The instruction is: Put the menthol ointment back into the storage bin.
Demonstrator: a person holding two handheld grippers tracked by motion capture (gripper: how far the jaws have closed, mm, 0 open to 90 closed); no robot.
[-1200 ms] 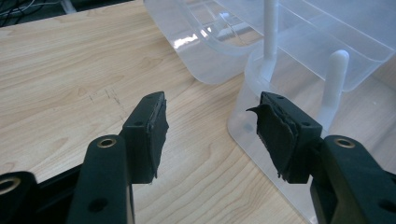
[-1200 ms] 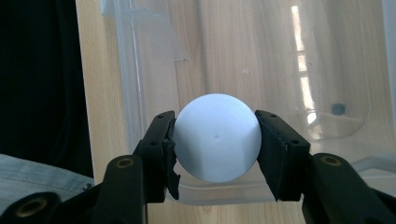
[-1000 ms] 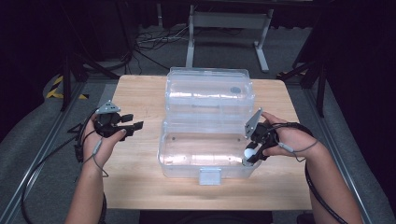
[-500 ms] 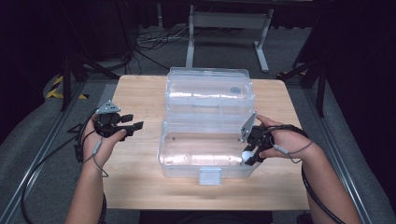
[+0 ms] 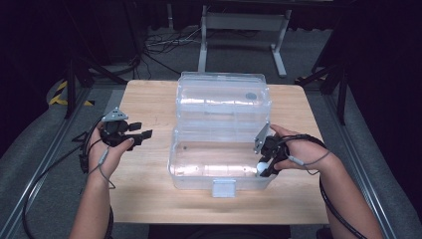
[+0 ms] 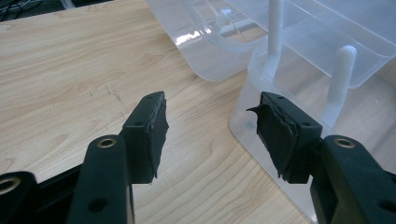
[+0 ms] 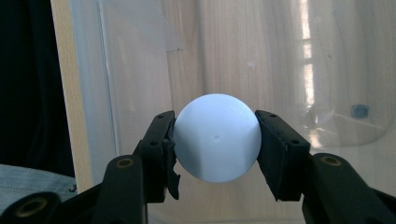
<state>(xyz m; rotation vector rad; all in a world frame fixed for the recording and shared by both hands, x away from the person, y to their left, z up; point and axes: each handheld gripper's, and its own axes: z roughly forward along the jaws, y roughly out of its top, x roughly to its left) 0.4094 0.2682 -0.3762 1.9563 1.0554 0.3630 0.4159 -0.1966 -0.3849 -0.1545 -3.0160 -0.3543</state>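
1. Since the earlier frame, the right tool (image 5: 263,167) has slid a little nearer the person along the right end of the clear box (image 5: 199,169), while the left tool (image 5: 142,134) has kept its place.
2. From the high view, the white ball (image 5: 261,168) is a small pale spot at the box's right wall, with the open lid (image 5: 224,97) lying behind.
3. Up close, the right gripper view shows the ball (image 7: 217,137) clamped between both pads, over the box's transparent floor.
4. By contrast, the left gripper view shows the left tool (image 6: 210,135) parted with nothing between, hovering over the desk (image 6: 70,70) beside the box's corner.
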